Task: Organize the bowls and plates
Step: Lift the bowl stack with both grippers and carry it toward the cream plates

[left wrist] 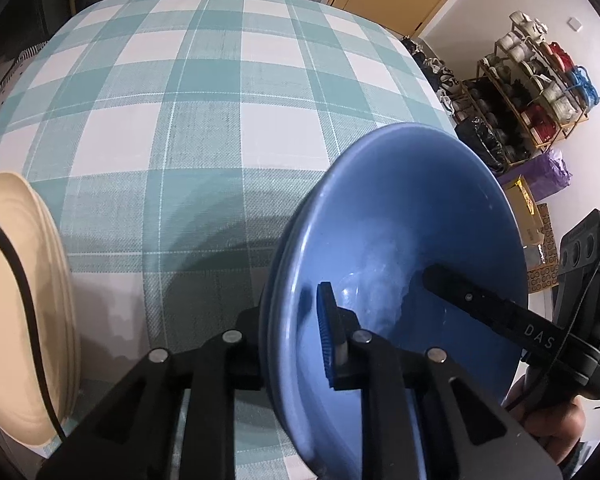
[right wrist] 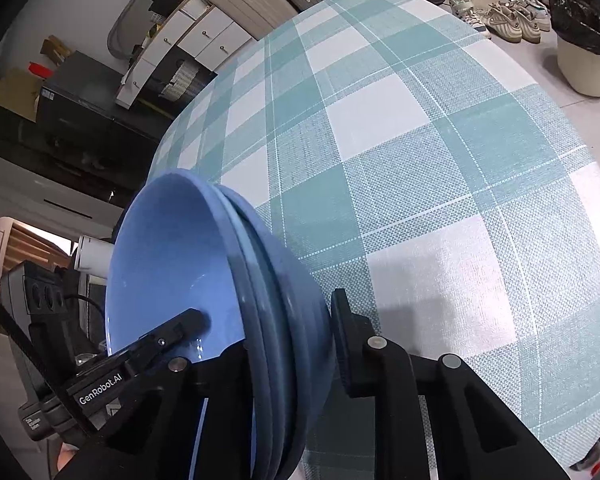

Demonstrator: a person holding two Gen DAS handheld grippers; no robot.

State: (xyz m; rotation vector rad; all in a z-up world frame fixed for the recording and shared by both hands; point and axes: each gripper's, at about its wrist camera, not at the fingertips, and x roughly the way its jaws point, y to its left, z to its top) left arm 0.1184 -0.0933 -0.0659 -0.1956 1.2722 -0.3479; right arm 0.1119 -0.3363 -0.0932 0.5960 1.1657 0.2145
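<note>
Both tongs are clamped on the same stack of blue bowls point(left wrist: 400, 240), from opposite sides of the rim. Left tongs point(left wrist: 296, 332) pinch the wall low in the frame, one finger inside the bowl and one hidden behind it. Right tongs point(right wrist: 268, 320) do the same, one finger inside and the other pressed on the outer wall. The stack looks like about three nested bowls point(right wrist: 172, 264), tipped on edge, so you see straight into the top one, and it's empty.

Behind that, the checked counter point(left wrist: 204, 120) fills most of both views. At the lower left edge of the left view there's a pile of cream plates point(left wrist: 24, 308), cut off by the frame, so can't count them. Far right, a shelf of shoes point(left wrist: 536, 92), kinda blurry.
</note>
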